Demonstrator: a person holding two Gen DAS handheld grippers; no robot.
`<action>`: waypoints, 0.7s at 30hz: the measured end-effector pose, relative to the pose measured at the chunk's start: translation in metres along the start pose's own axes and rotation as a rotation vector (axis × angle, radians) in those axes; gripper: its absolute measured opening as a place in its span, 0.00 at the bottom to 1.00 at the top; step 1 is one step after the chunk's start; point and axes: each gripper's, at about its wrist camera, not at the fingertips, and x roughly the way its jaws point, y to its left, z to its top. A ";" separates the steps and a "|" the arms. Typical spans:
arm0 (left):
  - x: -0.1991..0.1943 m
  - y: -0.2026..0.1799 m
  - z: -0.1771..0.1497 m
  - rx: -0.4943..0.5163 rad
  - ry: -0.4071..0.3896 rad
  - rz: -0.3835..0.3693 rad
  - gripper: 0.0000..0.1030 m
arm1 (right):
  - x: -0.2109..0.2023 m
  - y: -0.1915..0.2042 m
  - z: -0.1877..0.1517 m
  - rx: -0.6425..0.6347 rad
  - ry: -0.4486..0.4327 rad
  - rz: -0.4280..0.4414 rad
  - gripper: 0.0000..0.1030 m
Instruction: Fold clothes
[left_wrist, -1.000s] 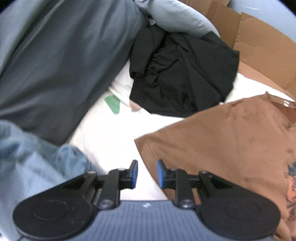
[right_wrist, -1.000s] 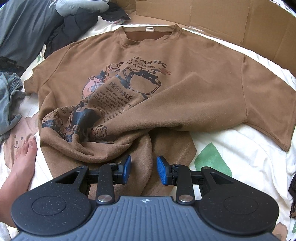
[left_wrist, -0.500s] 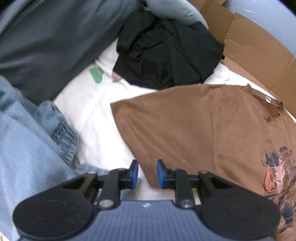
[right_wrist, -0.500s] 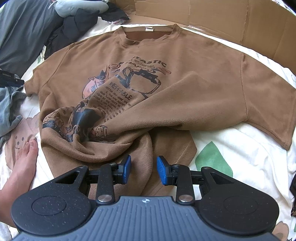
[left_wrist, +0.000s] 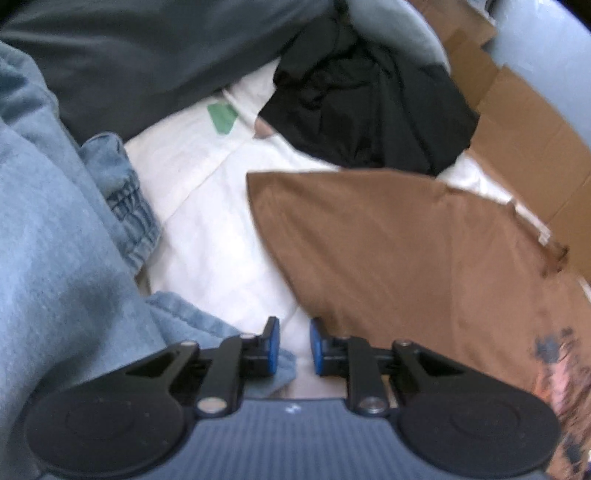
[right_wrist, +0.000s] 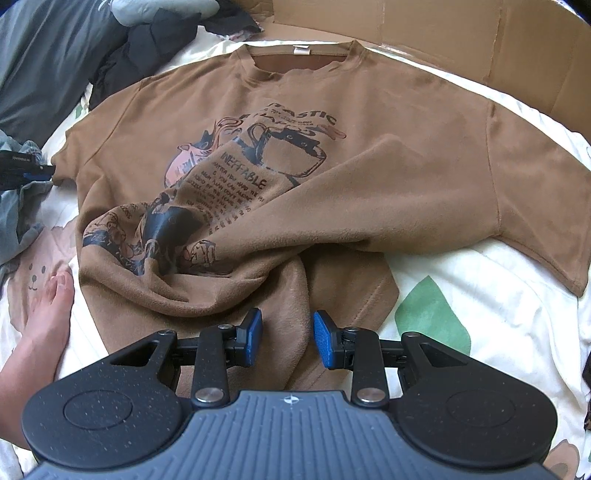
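Note:
A brown printed T-shirt (right_wrist: 369, 122) lies face up on the white patterned sheet (right_wrist: 461, 280), its lower part bunched into folds. My right gripper (right_wrist: 288, 336) hovers over the hem, jaws apart, with a ridge of bunched fabric lying between the pads, which do not press on it. My left gripper (left_wrist: 293, 347) is by the T-shirt's (left_wrist: 406, 240) left sleeve edge, above the sheet (left_wrist: 214, 221) and a corner of denim. Its jaws are closing with nothing gripped between them. In the right wrist view the left gripper (right_wrist: 37, 173) shows beside the sleeve tip.
Light blue jeans (left_wrist: 55, 258) fill the left side, a dark grey garment (left_wrist: 147, 44) lies behind them and a black garment (left_wrist: 369, 110) beyond the sleeve. Cardboard (right_wrist: 443, 29) lines the far edge. A person's bare foot (right_wrist: 44, 317) rests on the sheet beside the hem.
My left gripper has dropped and rolled, closing in on the sleeve edge; the jeans now fill more of its view and its jaws have narrowed a little. The right gripper has not moved.

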 end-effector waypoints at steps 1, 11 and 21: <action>0.001 0.001 -0.002 0.006 0.019 0.006 0.19 | 0.000 0.000 0.000 -0.002 0.000 0.000 0.36; -0.001 0.008 -0.011 0.198 0.132 0.240 0.03 | 0.001 -0.003 0.000 0.001 -0.002 -0.002 0.36; -0.029 -0.010 -0.006 0.109 0.024 0.102 0.27 | -0.002 -0.009 -0.003 0.016 -0.007 -0.007 0.37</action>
